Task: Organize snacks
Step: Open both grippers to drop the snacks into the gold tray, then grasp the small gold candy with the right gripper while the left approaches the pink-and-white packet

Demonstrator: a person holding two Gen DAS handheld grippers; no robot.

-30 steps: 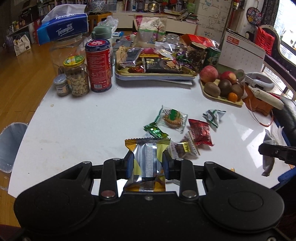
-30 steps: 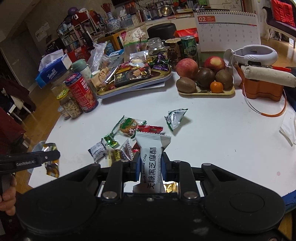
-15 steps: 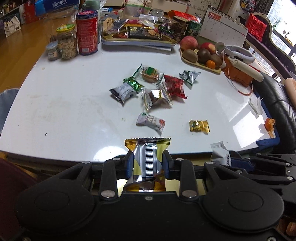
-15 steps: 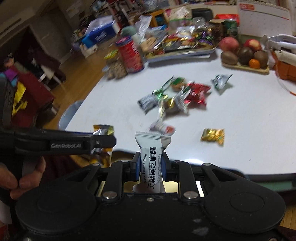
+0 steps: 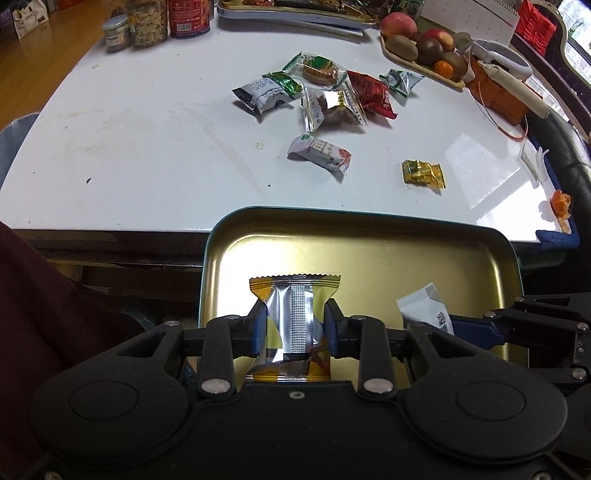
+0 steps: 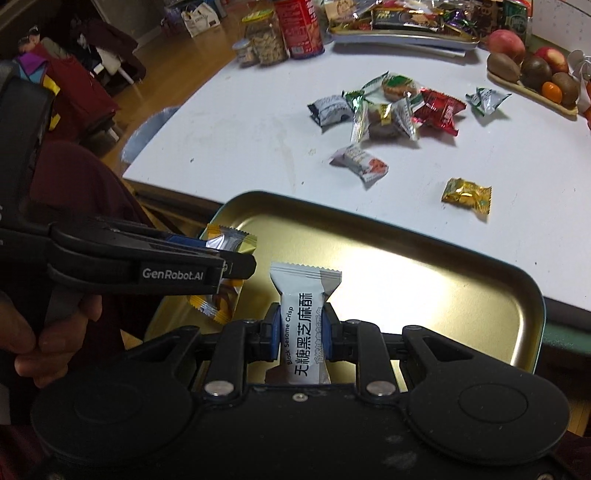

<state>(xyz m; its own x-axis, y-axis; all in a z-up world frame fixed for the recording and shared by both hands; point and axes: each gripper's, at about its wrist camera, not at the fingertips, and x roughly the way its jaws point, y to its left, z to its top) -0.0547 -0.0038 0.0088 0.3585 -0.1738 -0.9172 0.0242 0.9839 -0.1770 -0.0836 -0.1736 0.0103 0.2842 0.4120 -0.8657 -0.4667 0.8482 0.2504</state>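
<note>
Now my left gripper [image 5: 295, 325] clamps a yellow-and-silver foil snack packet [image 5: 294, 317], my right gripper [image 6: 301, 330] a white sesame-crisp packet [image 6: 303, 325], both over the shallow gold metal tray [image 5: 369, 254].

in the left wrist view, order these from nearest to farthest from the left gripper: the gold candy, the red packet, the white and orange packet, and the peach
1. White and orange packet, on the table just beyond the gold tray.
2. Gold candy, off to the right; close to the first, a near call.
3. Red packet, in the cluster farther back.
4. Peach, on the fruit plate at the far right.

Left gripper.
</note>
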